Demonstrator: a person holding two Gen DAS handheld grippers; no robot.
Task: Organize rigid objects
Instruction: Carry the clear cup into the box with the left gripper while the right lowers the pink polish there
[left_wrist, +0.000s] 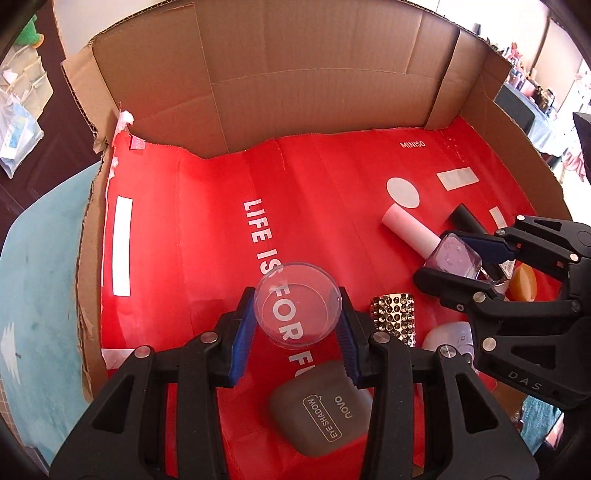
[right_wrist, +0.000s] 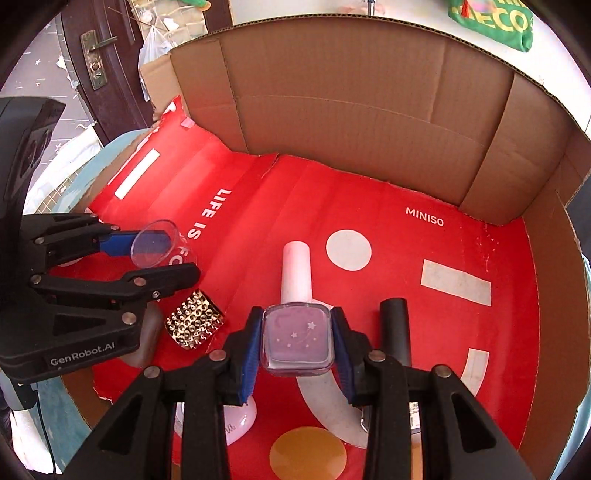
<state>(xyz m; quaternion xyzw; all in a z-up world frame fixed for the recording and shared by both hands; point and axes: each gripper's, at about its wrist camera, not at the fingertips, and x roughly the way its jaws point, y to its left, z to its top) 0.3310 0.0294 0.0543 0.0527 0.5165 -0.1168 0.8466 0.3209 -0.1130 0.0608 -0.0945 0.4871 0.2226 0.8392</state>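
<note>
My left gripper (left_wrist: 297, 317) is shut on a clear round plastic jar (left_wrist: 298, 304), held above the red liner of the cardboard box (left_wrist: 295, 74). My right gripper (right_wrist: 297, 339) is shut on a square lilac nail polish bottle (right_wrist: 297, 338) with a pale pink cap (right_wrist: 295, 271) pointing away. In the left wrist view the right gripper (left_wrist: 458, 264) holds that bottle (left_wrist: 452, 256) at the right. In the right wrist view the left gripper (right_wrist: 155, 254) with the jar (right_wrist: 155, 243) is at the left.
On the red liner lie a gold studded piece (left_wrist: 395, 317), a grey eye shadow case (left_wrist: 319, 404), a black tube (right_wrist: 397, 332), a white rounded item (right_wrist: 236, 424) and an orange round thing (right_wrist: 308, 454). Brown box walls (right_wrist: 369, 110) rise at the back and right.
</note>
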